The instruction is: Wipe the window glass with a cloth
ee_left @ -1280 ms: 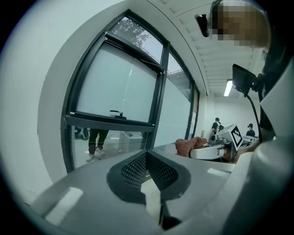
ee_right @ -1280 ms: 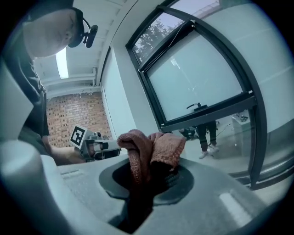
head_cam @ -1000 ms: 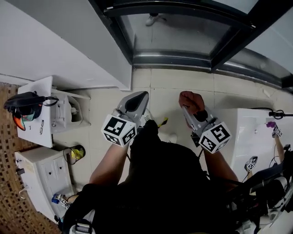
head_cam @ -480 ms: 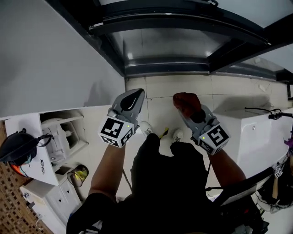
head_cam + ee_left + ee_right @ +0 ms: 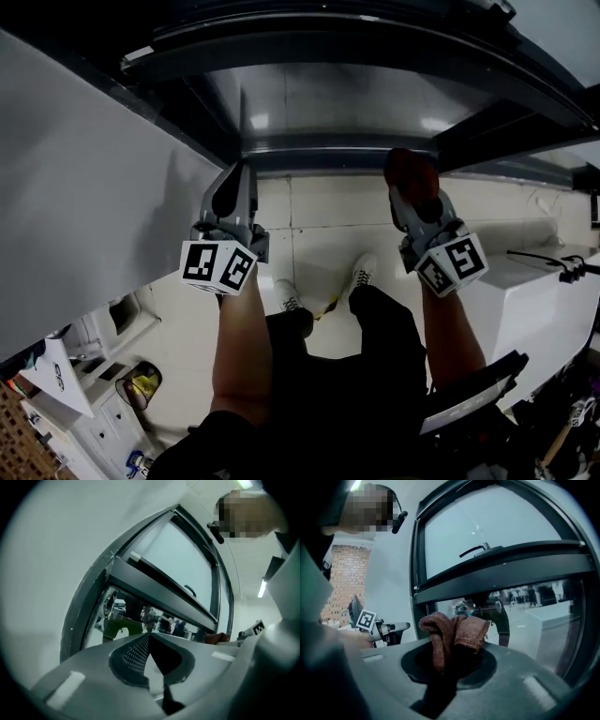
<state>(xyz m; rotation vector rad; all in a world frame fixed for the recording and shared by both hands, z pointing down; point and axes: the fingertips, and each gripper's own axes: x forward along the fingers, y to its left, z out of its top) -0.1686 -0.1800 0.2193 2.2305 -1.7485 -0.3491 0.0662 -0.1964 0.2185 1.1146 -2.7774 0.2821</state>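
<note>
White wall point(image 5: 84, 234) fills the left side of the head view, and below it, in the bottom left corner, stand white cabinets point(image 5: 94, 412) with small things that I cannot make out. Next to the wall comes the window frame point(image 5: 375, 155), dark and metallic, with the window glass point(image 5: 328, 94) inside it; the glass shows two bright reflections of lamps. Under the frame the floor point(image 5: 314, 211) is of pale tiles, and the person's white shoes point(image 5: 362, 272) stand on it. The left gripper point(image 5: 234, 187) is held up near the lower left corner of the frame, close beside the wall. In the left gripper view its jaws are pressed together at the tips with nothing between them, and they point toward the lower pane, through which people and a green shape outside are seen. Further right, the right gripper point(image 5: 414, 199) is held up at about the same height, and its jaws pinch a red-brown cloth point(image 5: 411, 172), which bulges out above the tips. In the right gripper view the cloth is in front of the lower pane, under the dark crossbar point(image 5: 501, 576), above which a window handle point(image 5: 474, 549) shows; whether the cloth touches the glass I cannot tell. At the far right lies a white tabletop point(image 5: 525, 300) with a black cable point(image 5: 562, 270) on it.
</note>
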